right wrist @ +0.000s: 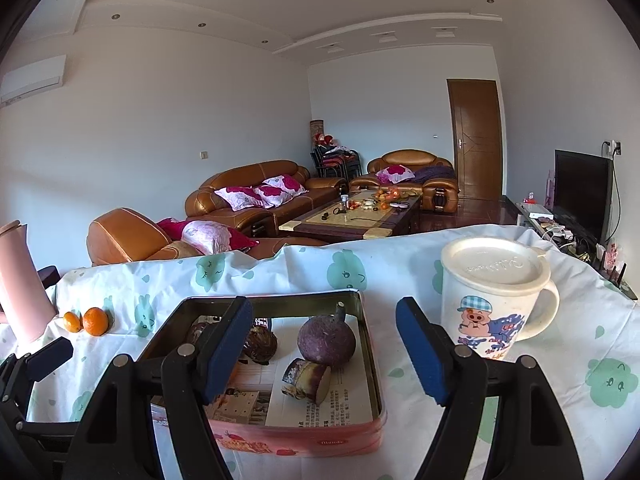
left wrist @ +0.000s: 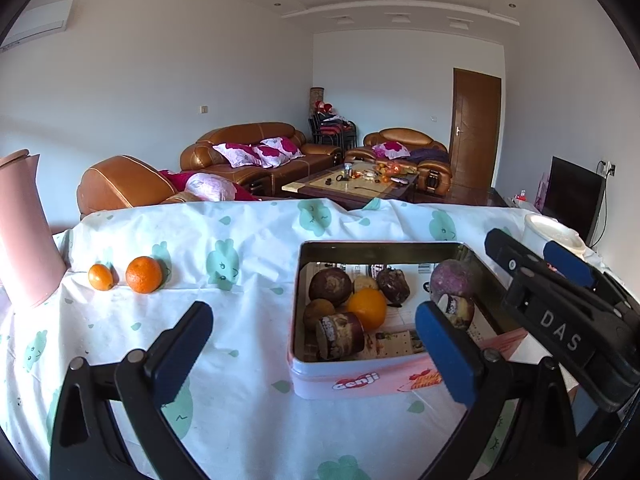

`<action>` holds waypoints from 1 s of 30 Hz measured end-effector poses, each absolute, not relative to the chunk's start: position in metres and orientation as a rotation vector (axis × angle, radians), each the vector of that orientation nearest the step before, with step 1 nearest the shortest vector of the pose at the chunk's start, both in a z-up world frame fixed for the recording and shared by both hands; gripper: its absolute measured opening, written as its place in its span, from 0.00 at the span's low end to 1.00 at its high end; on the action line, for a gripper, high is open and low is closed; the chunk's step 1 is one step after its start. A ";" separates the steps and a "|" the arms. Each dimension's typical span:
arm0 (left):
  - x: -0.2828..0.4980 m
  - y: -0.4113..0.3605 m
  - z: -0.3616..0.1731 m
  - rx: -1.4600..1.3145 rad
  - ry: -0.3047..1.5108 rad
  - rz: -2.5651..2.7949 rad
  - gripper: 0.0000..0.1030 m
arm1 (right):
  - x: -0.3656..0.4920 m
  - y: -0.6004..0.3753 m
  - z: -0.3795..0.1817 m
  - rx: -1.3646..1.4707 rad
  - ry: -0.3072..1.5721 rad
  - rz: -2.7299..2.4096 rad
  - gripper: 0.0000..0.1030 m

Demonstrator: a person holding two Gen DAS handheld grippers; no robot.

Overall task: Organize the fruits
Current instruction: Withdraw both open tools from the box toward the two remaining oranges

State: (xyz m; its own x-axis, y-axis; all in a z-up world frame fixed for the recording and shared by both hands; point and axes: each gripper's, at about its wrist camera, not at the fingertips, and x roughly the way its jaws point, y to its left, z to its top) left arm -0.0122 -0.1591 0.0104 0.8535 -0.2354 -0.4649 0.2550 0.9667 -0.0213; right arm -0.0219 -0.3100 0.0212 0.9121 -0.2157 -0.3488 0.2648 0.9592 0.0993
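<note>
A pink tin box (left wrist: 360, 384) lined with paper holds an orange (left wrist: 367, 307), several dark brown fruits (left wrist: 330, 285), a purple round fruit (left wrist: 454, 278) and a cut piece (left wrist: 456, 309). Two oranges, a small one (left wrist: 100, 277) and a bigger one (left wrist: 144, 274), lie on the cloth at the left. My left gripper (left wrist: 316, 344) is open and empty, in front of the box's near left corner. My right gripper (right wrist: 324, 352) is open and empty above the box (right wrist: 304, 440), over the purple fruit (right wrist: 326, 342) and cut piece (right wrist: 306, 380). It also shows in the left wrist view (left wrist: 532, 264).
A white cloth with green prints (left wrist: 248, 240) covers the table. A pink jug (left wrist: 24, 236) stands at the far left. A lidded white mug with a pig print (right wrist: 492, 292) stands right of the box. Sofas and a coffee table lie beyond the far edge.
</note>
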 end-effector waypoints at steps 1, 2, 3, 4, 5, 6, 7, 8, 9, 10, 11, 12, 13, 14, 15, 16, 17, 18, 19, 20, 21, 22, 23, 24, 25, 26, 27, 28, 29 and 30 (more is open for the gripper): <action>-0.012 -0.158 0.010 0.049 0.492 -0.262 1.00 | -0.025 -0.310 0.021 0.149 0.344 -0.254 0.73; -0.012 -0.156 0.009 0.059 0.500 -0.267 1.00 | -0.028 -0.309 0.021 0.149 0.344 -0.263 0.73; -0.013 -0.155 0.008 0.073 0.507 -0.270 1.00 | -0.031 -0.308 0.021 0.149 0.344 -0.273 0.73; -0.012 -0.152 0.007 0.085 0.511 -0.268 1.00 | -0.034 -0.306 0.022 0.151 0.344 -0.279 0.73; -0.012 -0.149 0.007 0.093 0.513 -0.263 1.00 | -0.037 -0.304 0.022 0.157 0.342 -0.284 0.73; -0.011 -0.145 0.007 0.100 0.513 -0.254 1.00 | -0.041 -0.303 0.022 0.166 0.340 -0.285 0.73; -0.009 -0.142 0.007 0.112 0.511 -0.244 1.00 | -0.044 -0.301 0.021 0.178 0.340 -0.284 0.73; -0.007 -0.138 0.006 0.125 0.511 -0.232 1.00 | -0.045 -0.299 0.020 0.191 0.349 -0.282 0.73; -0.005 -0.134 0.006 0.139 0.509 -0.220 1.00 | -0.044 -0.296 0.019 0.198 0.362 -0.282 0.73; -0.003 -0.130 0.006 0.149 0.506 -0.208 1.00 | -0.043 -0.292 0.018 0.201 0.372 -0.282 0.73; -0.002 -0.125 0.007 0.154 0.501 -0.197 1.00 | -0.042 -0.288 0.018 0.201 0.377 -0.282 0.73; 0.000 -0.119 0.007 0.157 0.495 -0.186 1.00 | -0.042 -0.284 0.017 0.200 0.379 -0.284 0.73; 0.001 -0.114 0.007 0.158 0.491 -0.176 1.00 | -0.041 -0.278 0.017 0.198 0.380 -0.281 0.73; 0.003 -0.108 0.007 0.156 0.491 -0.165 1.00 | -0.040 -0.273 0.017 0.197 0.384 -0.277 0.73; 0.005 -0.102 0.007 0.149 0.492 -0.158 1.00 | -0.039 -0.268 0.017 0.196 0.388 -0.275 0.73; 0.008 -0.096 0.007 0.140 0.496 -0.151 1.00 | -0.037 -0.262 0.016 0.200 0.391 -0.274 0.73; 0.010 -0.090 0.007 0.128 0.500 -0.145 1.00 | -0.035 -0.258 0.015 0.211 0.394 -0.269 0.73; 0.012 -0.083 0.006 0.116 0.505 -0.139 1.00 | -0.032 -0.253 0.015 0.224 0.401 -0.265 0.73; 0.014 -0.078 0.006 0.106 0.510 -0.133 1.00 | -0.029 -0.247 0.014 0.232 0.410 -0.261 0.73; 0.016 -0.072 0.006 0.099 0.514 -0.125 1.00 | -0.026 -0.242 0.013 0.234 0.419 -0.256 0.73; 0.018 -0.067 0.006 0.093 0.517 -0.117 1.00 | -0.023 -0.235 0.013 0.232 0.425 -0.251 0.73; 0.020 -0.062 0.006 0.087 0.519 -0.110 1.00 | -0.019 -0.229 0.014 0.227 0.428 -0.245 0.73; 0.021 -0.057 0.005 0.081 0.520 -0.103 1.00 | -0.016 -0.222 0.014 0.225 0.429 -0.235 0.73; 0.022 -0.051 0.005 0.080 0.519 -0.096 1.00 | -0.013 -0.216 0.014 0.222 0.430 -0.226 0.73; 0.023 -0.047 0.005 0.086 0.515 -0.086 1.00 | -0.011 -0.209 0.014 0.217 0.432 -0.218 0.73; 0.025 -0.043 0.005 0.093 0.514 -0.075 1.00 | -0.009 -0.203 0.013 0.215 0.432 -0.208 0.73; 0.027 -0.038 0.004 0.096 0.513 -0.066 1.00 | -0.006 -0.196 0.013 0.215 0.434 -0.198 0.73; 0.028 -0.033 0.004 0.098 0.513 -0.056 1.00 | -0.003 -0.191 0.013 0.217 0.437 -0.188 0.73; 0.030 -0.028 0.004 0.096 0.514 -0.047 1.00 | 0.000 -0.185 0.012 0.220 0.440 -0.178 0.73; 0.032 -0.022 0.004 0.091 0.516 -0.040 1.00 | 0.003 -0.179 0.012 0.223 0.443 -0.170 0.73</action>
State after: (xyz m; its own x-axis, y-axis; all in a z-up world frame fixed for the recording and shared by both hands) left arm 0.0324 -0.0218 0.0041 0.8689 -0.0152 -0.4948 0.0611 0.9952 0.0767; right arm 0.0033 -0.1794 0.0118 0.8901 -0.1144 -0.4411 0.2109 0.9615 0.1763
